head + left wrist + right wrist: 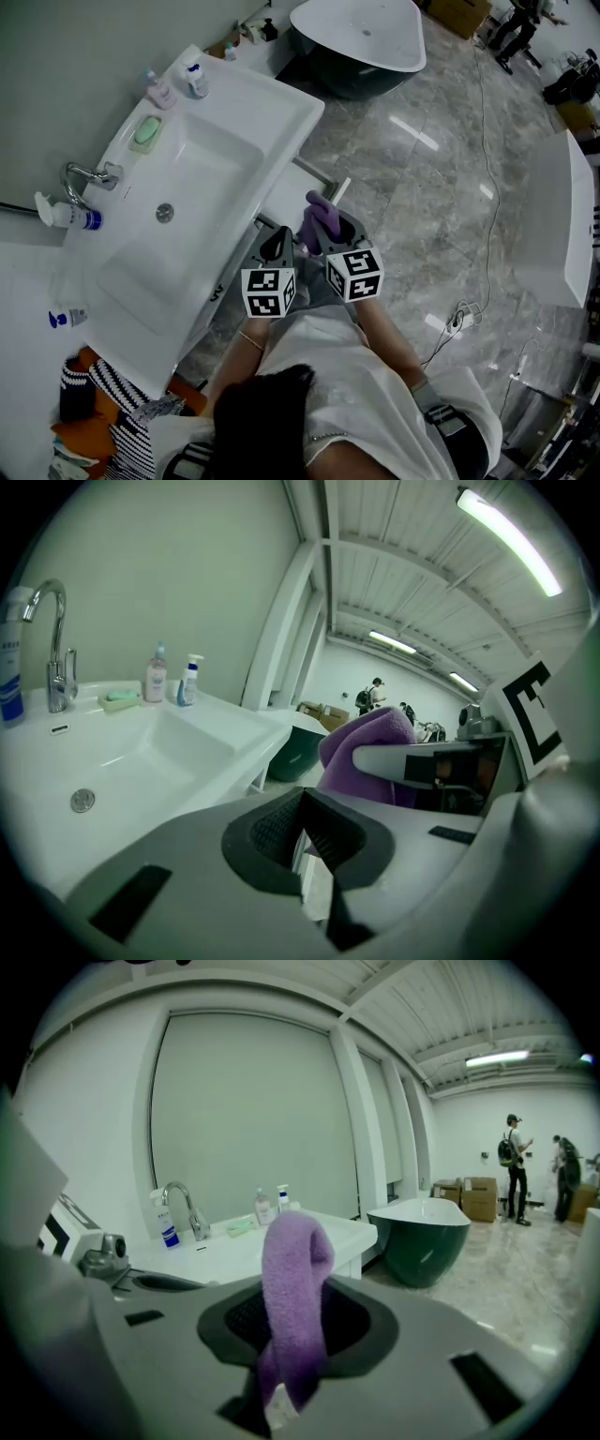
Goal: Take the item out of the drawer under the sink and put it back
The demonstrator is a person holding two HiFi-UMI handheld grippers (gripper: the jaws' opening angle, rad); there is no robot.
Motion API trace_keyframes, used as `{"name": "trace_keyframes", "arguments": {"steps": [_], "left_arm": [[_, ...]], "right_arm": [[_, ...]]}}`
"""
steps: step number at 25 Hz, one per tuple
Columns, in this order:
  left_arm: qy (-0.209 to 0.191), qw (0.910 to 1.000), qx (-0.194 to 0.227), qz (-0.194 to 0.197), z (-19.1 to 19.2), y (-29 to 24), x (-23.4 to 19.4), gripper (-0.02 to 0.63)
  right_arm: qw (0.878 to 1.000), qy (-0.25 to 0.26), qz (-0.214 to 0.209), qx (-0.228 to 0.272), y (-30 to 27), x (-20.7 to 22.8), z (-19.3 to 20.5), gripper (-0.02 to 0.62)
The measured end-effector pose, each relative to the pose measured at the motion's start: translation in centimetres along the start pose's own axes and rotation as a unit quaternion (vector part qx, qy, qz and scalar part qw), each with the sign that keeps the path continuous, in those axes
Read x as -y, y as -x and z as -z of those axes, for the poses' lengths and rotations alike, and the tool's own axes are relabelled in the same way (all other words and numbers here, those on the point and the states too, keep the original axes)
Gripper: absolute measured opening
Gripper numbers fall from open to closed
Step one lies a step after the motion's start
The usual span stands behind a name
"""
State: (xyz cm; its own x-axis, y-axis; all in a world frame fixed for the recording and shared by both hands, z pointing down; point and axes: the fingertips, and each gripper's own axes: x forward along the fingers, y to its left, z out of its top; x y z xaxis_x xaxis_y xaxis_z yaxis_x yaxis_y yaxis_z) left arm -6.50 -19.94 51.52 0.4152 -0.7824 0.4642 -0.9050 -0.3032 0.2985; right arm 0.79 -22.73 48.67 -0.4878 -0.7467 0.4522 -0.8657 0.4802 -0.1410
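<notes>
The right gripper (pixel 326 231) is clamped on a purple cloth (pixel 295 1269). The cloth loops up over the pads and hangs down between them, in the air just beside the sink (pixel 272 159). The left gripper (pixel 302 825) is close at its 9 o'clock. Its jaws are together at the tips, with nothing between them.

In the head view the sink's long rim runs from 12 to 7 o'clock of the grippers, very near the left one. A bathtub (pixel 361 42) stands at 12 o'clock, well apart. From 1 to 4 o'clock lies open marble floor (pixel 422 187), crossed only by a thin cable (pixel 487 178).

The rim hides nearly everything under the sink. Only a white strip (pixel 286 192) juts out at 12 o'clock of the left gripper, and I cannot tell whether it is the drawer. The person's head and shoulders cover the floor at 6 o'clock. The left gripper view shows the cloth only in part, behind the right gripper's jaw.
</notes>
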Motion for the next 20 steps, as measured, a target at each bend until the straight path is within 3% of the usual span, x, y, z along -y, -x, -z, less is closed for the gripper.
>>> {"name": "trace_keyframes", "arguments": {"steps": [20], "left_arm": [[0.046, 0.9935, -0.071, -0.075, 3.4, -8.5, -2.9, 0.003]], "right_arm": [[0.994, 0.002, -0.075, -0.078, -9.9, 4.5, 3.4, 0.11]]}}
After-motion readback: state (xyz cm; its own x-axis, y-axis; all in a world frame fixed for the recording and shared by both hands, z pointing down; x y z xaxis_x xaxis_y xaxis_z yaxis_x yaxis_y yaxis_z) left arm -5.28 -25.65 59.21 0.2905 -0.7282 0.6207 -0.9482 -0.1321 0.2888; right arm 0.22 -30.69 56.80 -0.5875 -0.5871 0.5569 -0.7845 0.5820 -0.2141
